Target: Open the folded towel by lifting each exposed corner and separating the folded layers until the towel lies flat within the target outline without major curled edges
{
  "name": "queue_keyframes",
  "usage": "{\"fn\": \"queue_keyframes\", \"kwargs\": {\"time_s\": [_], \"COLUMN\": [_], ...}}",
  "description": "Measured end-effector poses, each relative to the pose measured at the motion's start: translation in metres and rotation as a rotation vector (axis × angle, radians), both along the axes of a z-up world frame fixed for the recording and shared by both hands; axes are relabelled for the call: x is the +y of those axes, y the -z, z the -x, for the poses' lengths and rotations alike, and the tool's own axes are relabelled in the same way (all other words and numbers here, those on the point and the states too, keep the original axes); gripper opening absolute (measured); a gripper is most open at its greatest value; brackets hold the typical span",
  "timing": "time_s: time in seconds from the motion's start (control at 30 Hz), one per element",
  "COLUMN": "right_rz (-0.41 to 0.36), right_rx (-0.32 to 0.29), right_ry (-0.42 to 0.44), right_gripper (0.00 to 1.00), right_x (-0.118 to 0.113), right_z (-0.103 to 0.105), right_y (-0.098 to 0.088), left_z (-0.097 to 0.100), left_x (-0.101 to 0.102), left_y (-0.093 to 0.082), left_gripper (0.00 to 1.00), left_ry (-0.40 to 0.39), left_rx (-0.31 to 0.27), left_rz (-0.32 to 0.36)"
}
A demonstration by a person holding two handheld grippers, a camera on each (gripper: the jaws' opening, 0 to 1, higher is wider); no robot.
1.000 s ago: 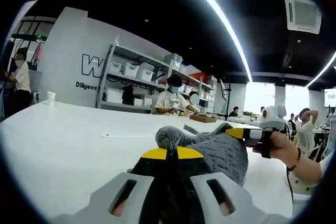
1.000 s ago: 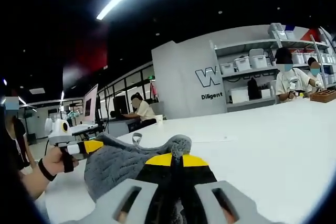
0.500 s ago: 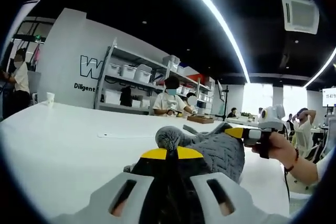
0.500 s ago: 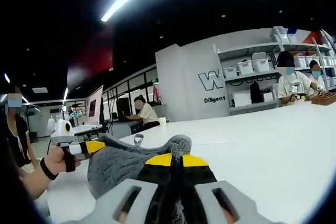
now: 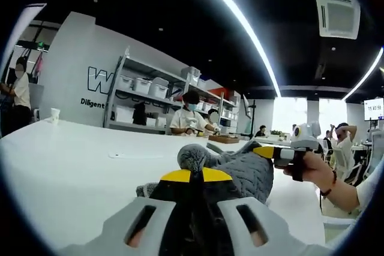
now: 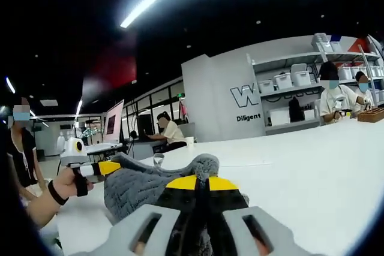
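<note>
A grey knitted towel (image 5: 246,171) hangs stretched between both grippers above the white table (image 5: 72,160). My left gripper (image 5: 192,174) is shut on one bunched corner of it, right in front of the camera. In the left gripper view the right gripper (image 5: 268,151) holds the far corner, with a hand behind it. In the right gripper view the same towel (image 6: 138,185) spreads left from my right gripper (image 6: 201,181), which is shut on a bunched corner. There the left gripper (image 6: 103,168) grips the other corner at the left.
Shelves with white bins (image 5: 150,88) and seated people (image 5: 187,121) stand beyond the table's far edge. A paper cup (image 5: 55,114) sits on the table at far left. A faint outline mark (image 5: 138,156) lies on the table surface. People and monitors (image 6: 114,125) stand at the left.
Both views have tilted slightly upward. The towel stays held at both corners, and it looks lifted a little higher off the table.
</note>
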State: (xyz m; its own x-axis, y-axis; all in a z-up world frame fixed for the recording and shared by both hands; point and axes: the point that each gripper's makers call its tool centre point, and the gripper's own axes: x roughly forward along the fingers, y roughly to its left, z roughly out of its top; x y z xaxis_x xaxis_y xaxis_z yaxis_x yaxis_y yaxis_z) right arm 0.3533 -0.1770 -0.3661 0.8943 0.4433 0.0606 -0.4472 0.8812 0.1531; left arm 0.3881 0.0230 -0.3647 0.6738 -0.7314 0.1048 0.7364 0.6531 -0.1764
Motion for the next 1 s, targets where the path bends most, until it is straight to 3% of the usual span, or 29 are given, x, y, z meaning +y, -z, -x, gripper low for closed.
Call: {"fn": "queue_keyframes", "kwargs": {"time_s": [0.37,0.63,1.0], "right_rz": [0.011,0.021,0.004], "right_rx": [-0.026,-0.027,-0.044], "right_ry": [-0.011,-0.014,-0.042], "right_gripper": [0.00,0.00,0.00], "right_x": [0.002,0.003,0.000], "right_z": [0.011,0.015,0.017], "right_y": [-0.002,0.004,-0.003], "left_z": [0.017,0.035,0.055], "left_x": [-0.001,-0.004,-0.002], "left_y": [-0.003,0.003,0.011], "left_gripper": [0.01,0.01,0.01], "left_ry": [0.013,0.019,0.036], "left_rx": [-0.030,-0.034,-0.042], "left_rz": [0.000,-0.007,0.003]}}
